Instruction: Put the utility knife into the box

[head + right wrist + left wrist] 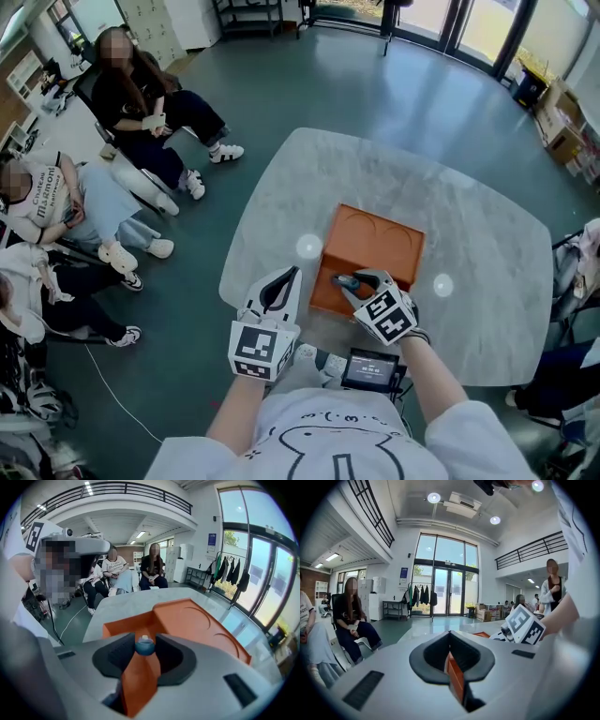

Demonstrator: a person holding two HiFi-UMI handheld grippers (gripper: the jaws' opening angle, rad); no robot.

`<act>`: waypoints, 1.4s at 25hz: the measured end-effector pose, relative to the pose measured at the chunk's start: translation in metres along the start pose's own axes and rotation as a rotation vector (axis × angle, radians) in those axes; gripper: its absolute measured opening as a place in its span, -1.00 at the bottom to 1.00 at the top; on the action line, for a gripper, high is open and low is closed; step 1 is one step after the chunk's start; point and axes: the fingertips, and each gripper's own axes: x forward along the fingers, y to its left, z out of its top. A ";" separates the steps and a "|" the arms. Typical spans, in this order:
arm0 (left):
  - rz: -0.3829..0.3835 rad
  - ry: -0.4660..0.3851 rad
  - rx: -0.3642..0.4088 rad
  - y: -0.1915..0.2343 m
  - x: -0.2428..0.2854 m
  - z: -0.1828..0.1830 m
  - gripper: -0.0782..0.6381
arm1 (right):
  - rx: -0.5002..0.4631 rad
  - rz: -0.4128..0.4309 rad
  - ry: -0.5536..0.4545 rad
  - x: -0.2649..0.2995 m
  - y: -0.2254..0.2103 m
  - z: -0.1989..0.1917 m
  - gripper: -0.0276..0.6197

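- Rectangular orange box (pixel 375 246) with two rings pressed into its flat top, standing on the pale grey marbled desk (pixel 487 244); inside not visible in any view.
- Blue-grey utility knife (pixel 343 279) clamped in the fingers of the right gripper (pixel 354 289), at the box's near left edge and not yet inside; touching the box or not, unclear.
- Only in the right gripper view: knife's rounded blue end (pixel 145 645) with a small white bit on top, pinched between black fingers (pixel 117 656), box (pixel 197 620) just beyond.
- Left gripper (pixel 281 281) near the box's left side, fingers (pixel 431 653) pressed together, empty.
- Only in the head view: small black screen device (pixel 370 367) at the desk's near edge.
- Only in the left gripper view: standing person (pixel 553 590) at right.
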 end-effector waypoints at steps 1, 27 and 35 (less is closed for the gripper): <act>-0.005 0.002 0.002 -0.002 0.001 -0.001 -0.74 | 0.003 0.001 0.009 -0.001 0.000 -0.004 -0.47; -0.031 0.049 0.030 -0.007 0.000 -0.011 -0.74 | 0.038 0.078 0.315 0.026 0.002 -0.076 -0.47; -0.058 0.042 0.036 -0.012 0.008 -0.007 -0.74 | 0.044 0.024 0.251 0.012 -0.007 -0.058 -0.32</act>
